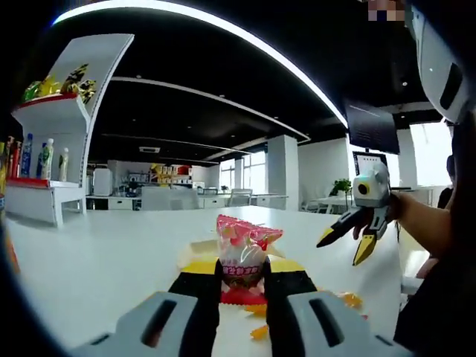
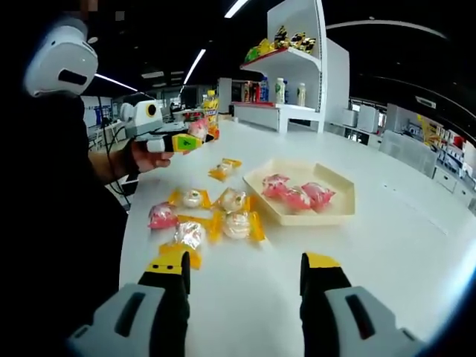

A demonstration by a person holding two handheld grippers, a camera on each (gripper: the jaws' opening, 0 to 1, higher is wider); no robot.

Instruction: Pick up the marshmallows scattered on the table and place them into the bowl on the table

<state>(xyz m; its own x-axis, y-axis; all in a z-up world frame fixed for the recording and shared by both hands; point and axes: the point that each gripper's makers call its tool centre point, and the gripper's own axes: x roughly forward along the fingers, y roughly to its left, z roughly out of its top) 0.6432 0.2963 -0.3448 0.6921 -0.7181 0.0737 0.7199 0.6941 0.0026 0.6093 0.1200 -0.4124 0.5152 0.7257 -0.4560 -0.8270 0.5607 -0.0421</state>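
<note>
While the left tool (image 1: 242, 286) pinches a pink marshmallow (image 1: 242, 256) above the bench (image 2: 401, 245), the right tool (image 2: 245, 279) waits spread. More lie beside the bowl (image 2: 297, 216), ready to go in.

Left gripper (image 1: 242, 277): grey moulded body, black jaws, yellow tips, lower centre of frame. Right gripper (image 2: 244, 271): identical grey, black and yellow construction, lower centre. Person at left of frame: dark garment (image 2: 52, 193), white headset (image 2: 63, 63) upper left.
</note>
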